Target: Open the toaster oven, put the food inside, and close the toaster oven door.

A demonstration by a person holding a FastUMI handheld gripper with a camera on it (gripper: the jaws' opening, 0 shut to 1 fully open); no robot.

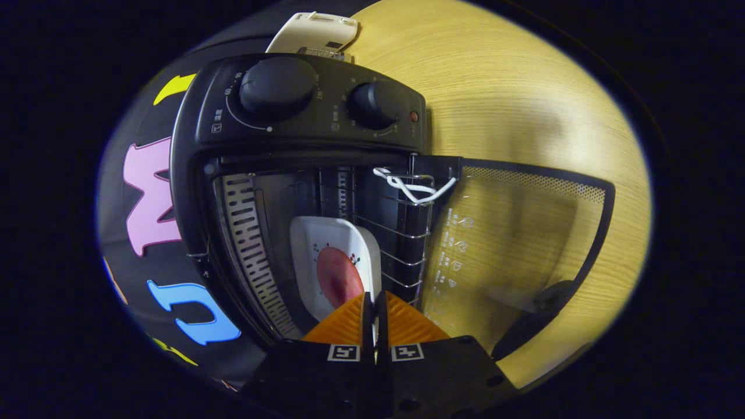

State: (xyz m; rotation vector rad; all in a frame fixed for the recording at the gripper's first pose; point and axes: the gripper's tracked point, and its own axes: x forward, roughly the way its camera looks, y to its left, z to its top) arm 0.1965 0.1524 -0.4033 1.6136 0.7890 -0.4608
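Hand-held gripper [374,305] rolled sideways, apparently pinching white dish [334,256] rim inside toaster oven [302,174].

We see a staged kitchen corner in a booth, a black toaster oven [302,174] with two dials, door [524,244] open, a pale wooden tabletop [512,87], black cloth wall [139,233] behind

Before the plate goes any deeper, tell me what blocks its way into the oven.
Nothing visible does. The door is swung open, and the white plate with the food, pinched at its rim by the gripper, already sits inside the toaster oven.
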